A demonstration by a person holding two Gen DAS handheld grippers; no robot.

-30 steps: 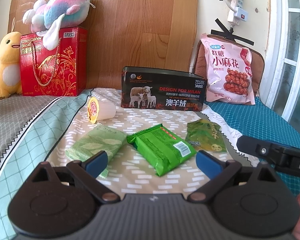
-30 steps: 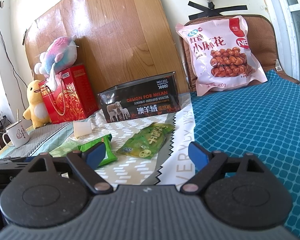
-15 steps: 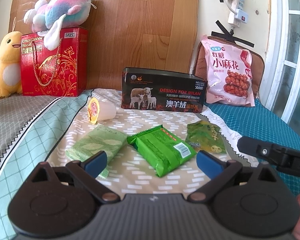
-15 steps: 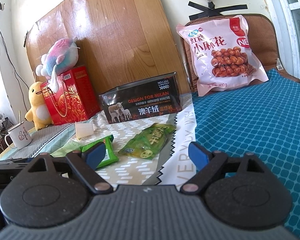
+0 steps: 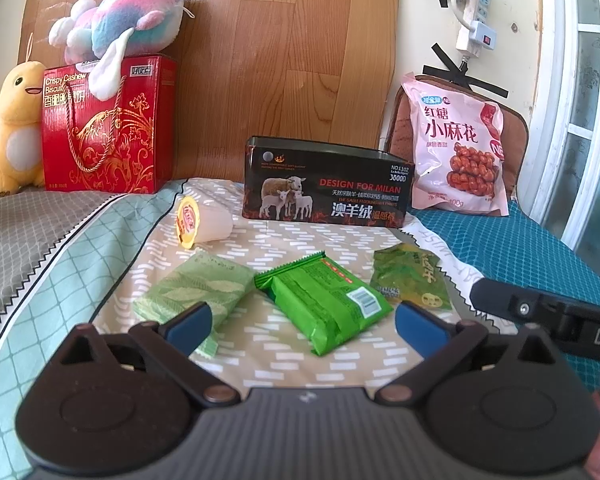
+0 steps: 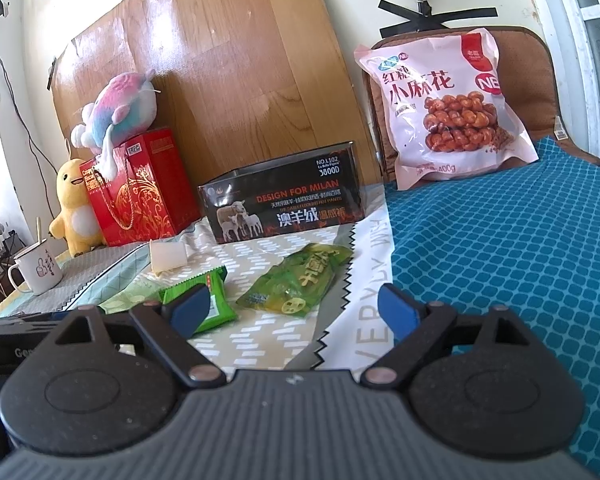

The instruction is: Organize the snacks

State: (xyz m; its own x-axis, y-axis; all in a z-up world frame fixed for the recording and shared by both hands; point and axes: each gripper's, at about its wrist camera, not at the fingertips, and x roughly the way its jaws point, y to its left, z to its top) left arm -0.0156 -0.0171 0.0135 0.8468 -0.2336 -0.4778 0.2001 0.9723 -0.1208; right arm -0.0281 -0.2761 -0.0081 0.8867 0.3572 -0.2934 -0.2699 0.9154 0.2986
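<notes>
Both empty and spread wide: left tongs (image 5: 303, 323), right tongs (image 6: 294, 307). Best to drop the left pair over the crinkly bright green foil biscuit pack (image 5: 329, 301) lying near centre on the patterned bed sheet (image 5: 328, 240), pinch across its narrow width, then lift toward the open black rectangular metal tin (image 5: 327, 184) beyond. Slippery, soft wrapper; firm grip needed.

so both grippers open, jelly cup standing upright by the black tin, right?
Not quite. The jelly cup lies on its side, its foil lid facing sideways, as the left wrist view shows. The rest holds: it is by the black tin, and left gripper and right gripper are both open.
</notes>
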